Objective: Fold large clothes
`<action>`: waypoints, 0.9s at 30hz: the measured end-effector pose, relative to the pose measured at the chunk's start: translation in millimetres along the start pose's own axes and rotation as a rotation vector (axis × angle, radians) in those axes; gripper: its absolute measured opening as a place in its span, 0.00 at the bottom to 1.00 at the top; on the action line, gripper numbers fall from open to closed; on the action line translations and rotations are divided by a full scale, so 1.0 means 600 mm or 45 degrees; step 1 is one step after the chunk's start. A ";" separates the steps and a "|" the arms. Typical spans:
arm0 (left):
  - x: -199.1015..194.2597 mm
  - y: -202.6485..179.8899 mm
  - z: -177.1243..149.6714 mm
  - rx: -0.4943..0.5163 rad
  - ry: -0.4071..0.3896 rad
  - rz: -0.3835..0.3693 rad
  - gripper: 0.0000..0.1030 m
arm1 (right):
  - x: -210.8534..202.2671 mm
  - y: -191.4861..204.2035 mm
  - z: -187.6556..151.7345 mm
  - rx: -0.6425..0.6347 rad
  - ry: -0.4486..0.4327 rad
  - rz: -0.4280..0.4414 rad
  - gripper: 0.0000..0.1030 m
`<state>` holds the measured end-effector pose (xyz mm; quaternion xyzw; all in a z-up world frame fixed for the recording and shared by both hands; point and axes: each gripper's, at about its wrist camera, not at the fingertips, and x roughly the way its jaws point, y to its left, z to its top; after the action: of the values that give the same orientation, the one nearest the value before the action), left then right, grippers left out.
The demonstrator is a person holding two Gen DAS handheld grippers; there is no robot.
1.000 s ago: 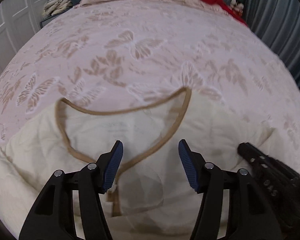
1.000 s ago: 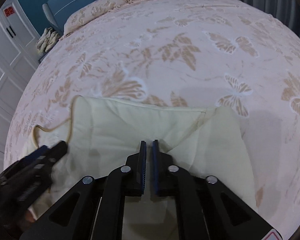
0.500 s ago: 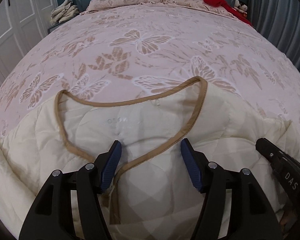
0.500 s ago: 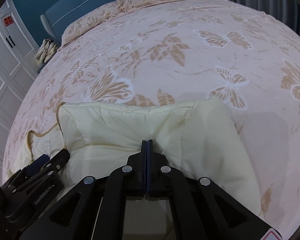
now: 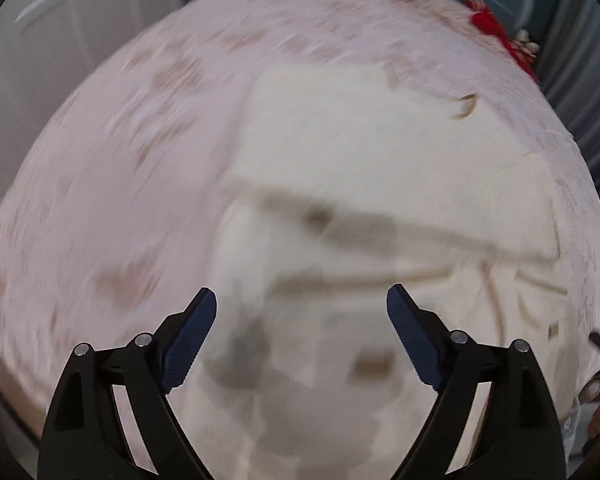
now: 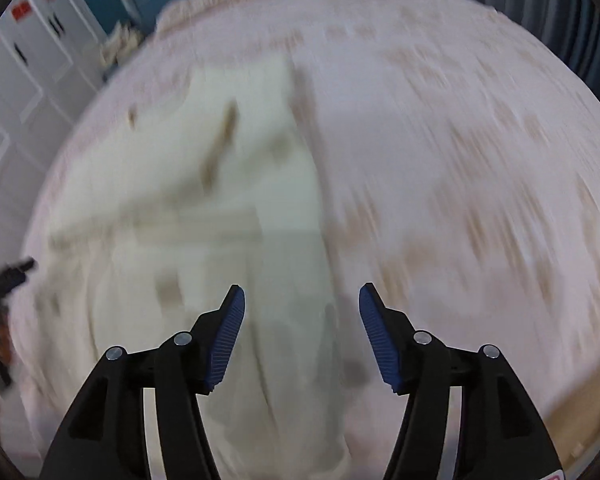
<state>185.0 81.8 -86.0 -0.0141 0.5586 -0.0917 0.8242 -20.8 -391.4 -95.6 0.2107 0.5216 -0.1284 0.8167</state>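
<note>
Bed (image 5: 100, 200) with pink butterfly quilt fills both views, heavily motion-blurred; it serves as the flat folding surface. Cream padded garment (image 5: 380, 152) lies spread on the quilt, from 12 o'clock down to 6 o'clock in the left wrist view and from 11 o'clock down to 6 o'clock in the right wrist view (image 6: 236, 168), with a raised fold edge crossing it near the middle, so 1 fold looks laid down and left to settle. Brown trim shows as streaks near 1 and 3 o'clock on the left view; blur hides which edge it belongs to. Left gripper (image 5: 300, 308) hangs above the garment's near part, jaws wide apart, having just opened further, nothing between them. Right gripper (image 6: 300, 304) sits over the garment's right edge where cloth meets quilt, jaws well apart, having just been opening, nothing pinched, so the cloth looks released. Both point steeply down, likely to find new grab points for a next fold. Red item (image 5: 496, 36) sits at 1 o'clock by the pillows, well apart. White wardrobe (image 6: 32, 52) at 10 o'clock.
</note>
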 end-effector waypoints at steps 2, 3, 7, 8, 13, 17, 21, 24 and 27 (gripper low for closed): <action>-0.009 0.051 -0.043 -0.111 0.058 -0.033 0.82 | -0.008 -0.014 -0.053 0.030 0.055 0.015 0.57; -0.011 0.066 -0.056 -0.145 0.080 -0.042 0.82 | -0.009 -0.020 -0.075 0.053 0.076 0.027 0.57; -0.006 0.098 -0.113 -0.226 0.199 -0.198 0.82 | 0.000 -0.022 -0.130 0.129 0.136 0.107 0.57; -0.003 0.092 -0.124 -0.219 0.227 -0.250 0.82 | 0.003 -0.020 -0.134 0.144 0.136 0.124 0.58; -0.002 0.071 -0.147 -0.132 0.216 -0.280 0.58 | 0.006 -0.003 -0.134 0.187 0.117 0.209 0.24; -0.030 0.074 -0.147 -0.084 0.157 -0.295 0.12 | -0.021 0.009 -0.134 0.134 0.080 0.180 0.06; -0.091 0.074 -0.143 -0.064 0.057 -0.354 0.07 | -0.075 0.019 -0.132 0.034 0.081 0.155 0.05; -0.145 0.071 -0.148 -0.027 0.017 -0.371 0.06 | -0.115 0.035 -0.144 -0.121 0.146 0.088 0.05; -0.206 0.081 -0.176 -0.017 0.015 -0.406 0.06 | -0.164 0.036 -0.167 -0.231 0.226 0.072 0.05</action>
<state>49.7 158.5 -18.4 -0.1078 0.5546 -0.2177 0.7959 -133.0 -325.7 -38.5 0.1612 0.5951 -0.0385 0.7864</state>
